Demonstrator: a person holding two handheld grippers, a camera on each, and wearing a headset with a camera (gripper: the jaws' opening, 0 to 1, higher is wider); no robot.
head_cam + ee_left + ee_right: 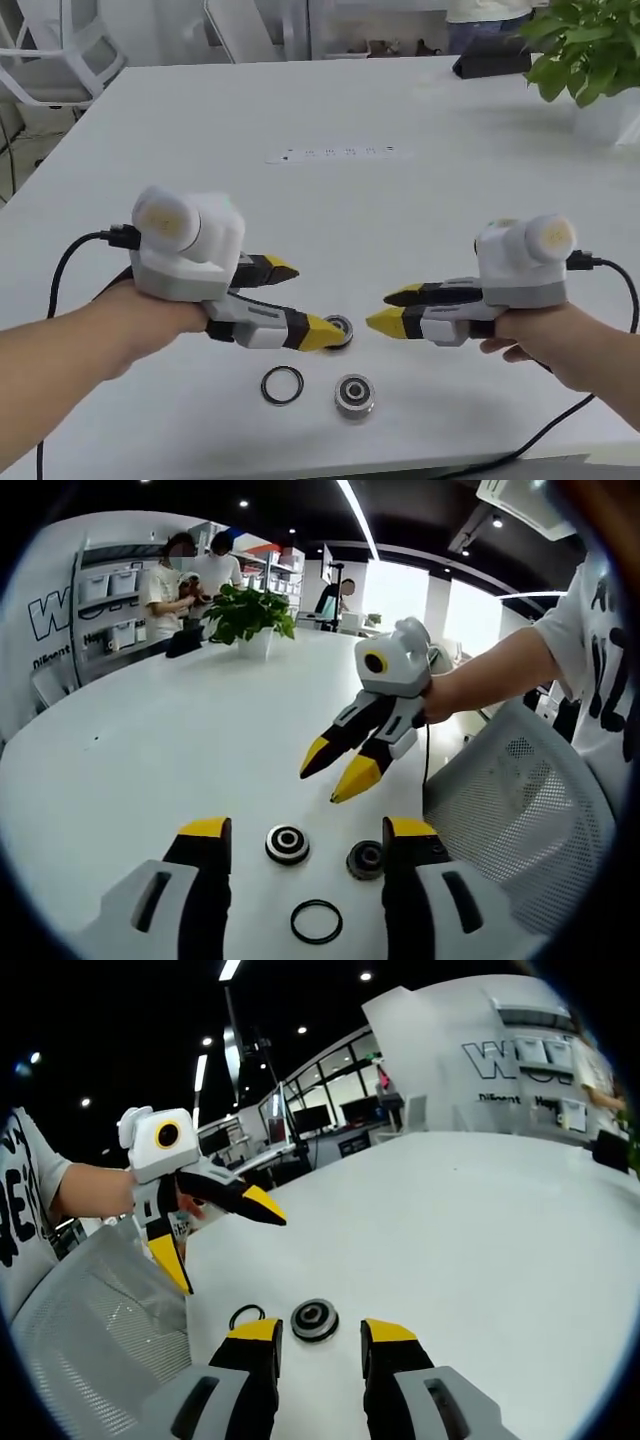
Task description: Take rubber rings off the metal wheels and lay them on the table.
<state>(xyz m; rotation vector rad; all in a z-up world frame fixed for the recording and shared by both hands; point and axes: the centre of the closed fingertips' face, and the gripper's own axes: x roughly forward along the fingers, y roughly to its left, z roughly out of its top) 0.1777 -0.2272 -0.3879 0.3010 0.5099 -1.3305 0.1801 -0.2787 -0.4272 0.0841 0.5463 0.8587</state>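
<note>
With fingers spread on both the left gripper (303, 302) and right gripper (392, 308) and one ring (282, 385) already on the table (330, 100), it seems best to pin the dark-rimmed wheel (341, 326) with one and peel with the other.

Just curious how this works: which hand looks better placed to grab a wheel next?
Probably left. The left tool, open, has one jaw tip right beside the far wheel; the right tool, also open, sits a gap away from it.

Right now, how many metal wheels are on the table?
2. One metal wheel beside the loose rubber ring; the other at a jaw tip of the left tool, partly hidden.
</note>
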